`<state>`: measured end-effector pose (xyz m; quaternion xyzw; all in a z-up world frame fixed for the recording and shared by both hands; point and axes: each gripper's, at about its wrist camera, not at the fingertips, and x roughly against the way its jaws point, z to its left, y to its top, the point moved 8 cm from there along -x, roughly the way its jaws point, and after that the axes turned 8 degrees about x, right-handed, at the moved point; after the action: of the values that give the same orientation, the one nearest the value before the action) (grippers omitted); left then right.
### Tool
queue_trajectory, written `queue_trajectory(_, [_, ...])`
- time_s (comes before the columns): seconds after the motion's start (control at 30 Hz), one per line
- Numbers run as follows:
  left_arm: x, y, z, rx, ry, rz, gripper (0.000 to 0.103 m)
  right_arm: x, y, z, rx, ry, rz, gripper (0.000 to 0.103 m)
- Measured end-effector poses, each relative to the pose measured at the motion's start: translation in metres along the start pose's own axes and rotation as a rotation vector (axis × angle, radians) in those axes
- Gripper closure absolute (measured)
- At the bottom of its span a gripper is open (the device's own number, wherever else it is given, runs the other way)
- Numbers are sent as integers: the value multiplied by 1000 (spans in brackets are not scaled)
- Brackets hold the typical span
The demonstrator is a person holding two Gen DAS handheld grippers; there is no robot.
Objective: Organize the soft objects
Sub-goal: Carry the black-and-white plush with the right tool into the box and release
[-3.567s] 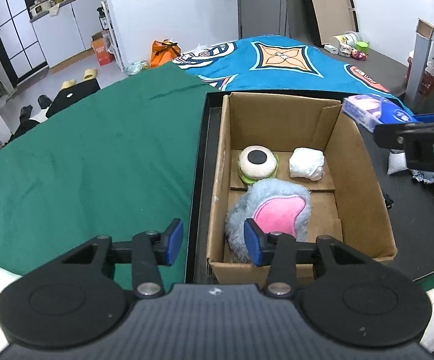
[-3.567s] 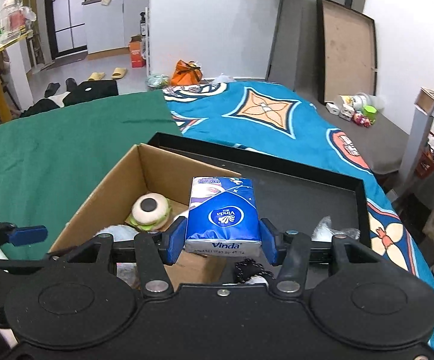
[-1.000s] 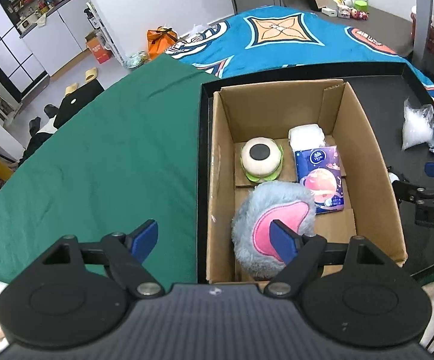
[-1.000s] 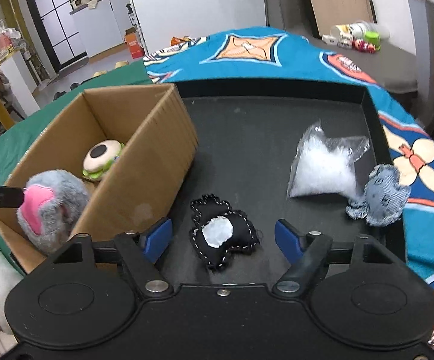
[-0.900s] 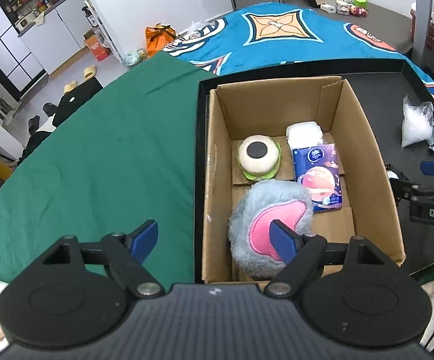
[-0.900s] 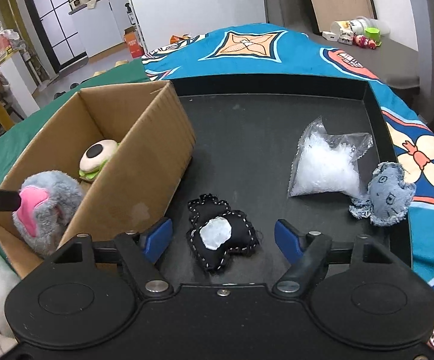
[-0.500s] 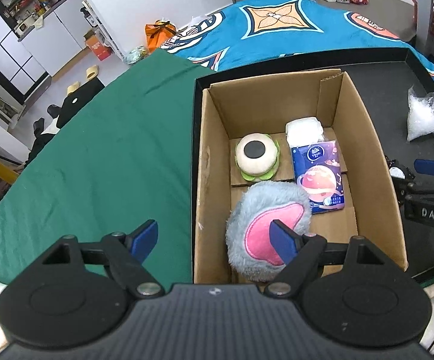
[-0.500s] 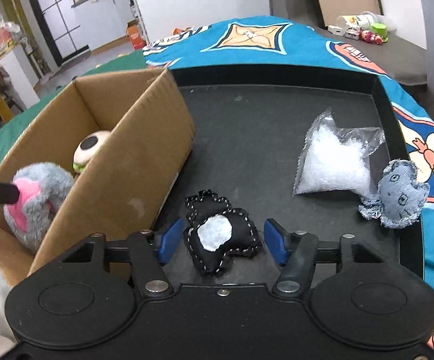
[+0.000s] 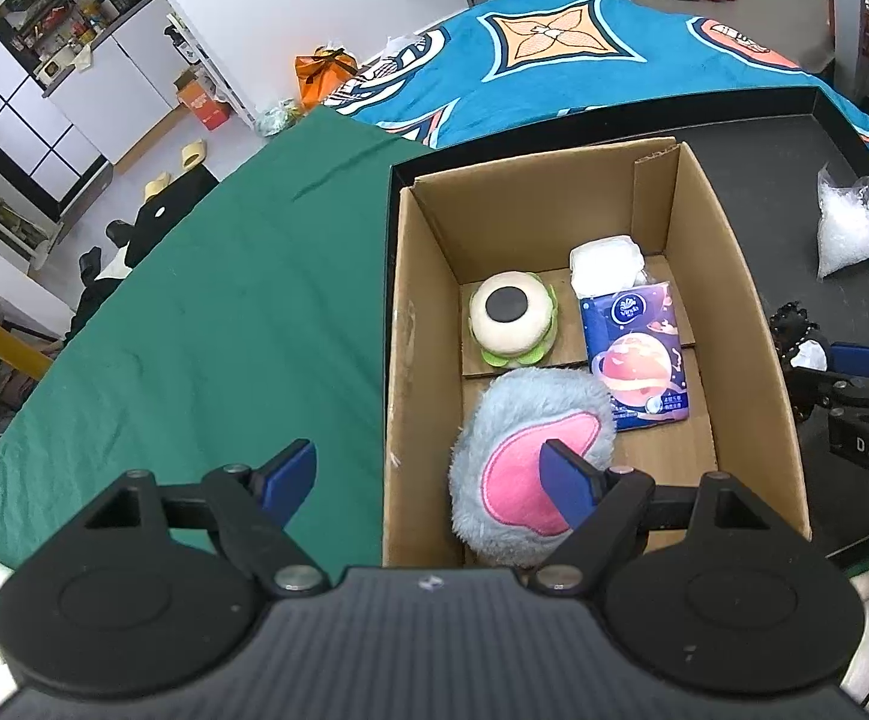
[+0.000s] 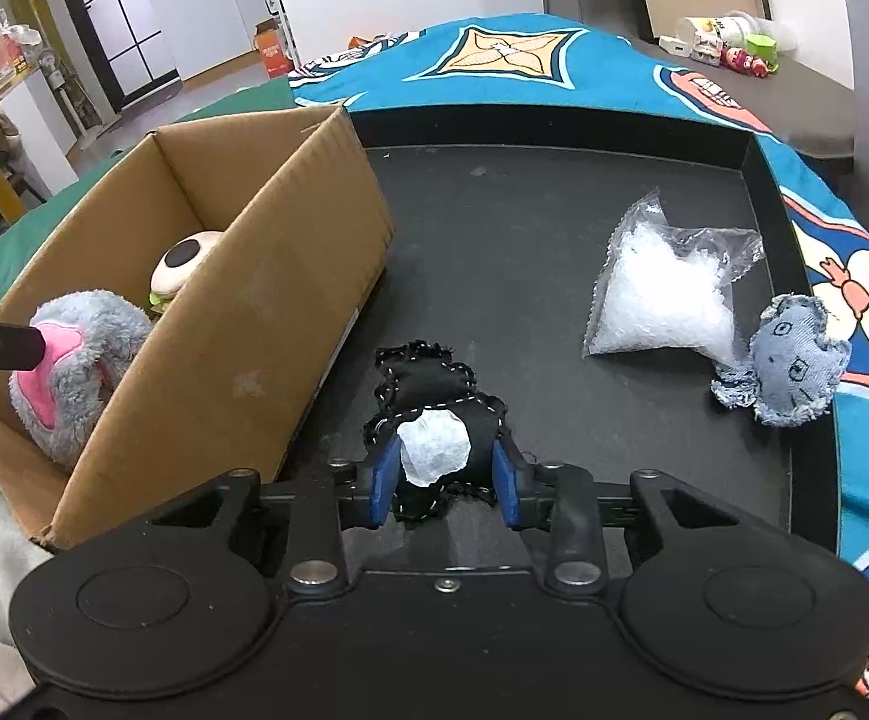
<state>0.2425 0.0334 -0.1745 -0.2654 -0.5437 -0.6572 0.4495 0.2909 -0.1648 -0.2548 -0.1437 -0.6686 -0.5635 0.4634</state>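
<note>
Just then the right gripper (image 10: 445,480) had been closing, and its blue pads pressed both sides of the black stitched plush (image 10: 431,414) lying on the black tray (image 10: 554,228), directly ahead of it. Left of it stood the cardboard box (image 10: 242,324). The left gripper (image 9: 428,480) hung wide and empty over the box's near edge, with the grey-and-pink plush (image 9: 530,468) just ahead.

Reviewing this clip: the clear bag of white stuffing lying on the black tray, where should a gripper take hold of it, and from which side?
Probably at the empty, crinkled top of the clear bag of white stuffing, coming from above. It lies flat on the black tray and its filled body looks wide for the jaws. Its lower right corner touches the denim plush, so come in from the far or left side.
</note>
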Motion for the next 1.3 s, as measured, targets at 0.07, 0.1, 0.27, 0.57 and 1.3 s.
queue_trajectory(0.07, [1, 0, 1, 2, 1, -2, 23, 1, 0, -1, -3, -10, -3, 70])
queue_trajectory(0.1, [1, 1, 2, 3, 2, -5, 23, 2, 0, -1, -9, -11, -3, 71])
queue_trajectory(0.27, [5, 2, 6, 9, -1, -21, 23, 11, 3, -4, -27, -17, -23, 71])
queue_trajectory(0.57, [11, 1, 22, 47, -17, -71, 23, 28, 12, -7, -57, -51, -38, 71])
queue_trajectory(1.3, [4, -20, 33, 83, -127, -50, 54, 76, 65, 18, -5, -82, -142, 71])
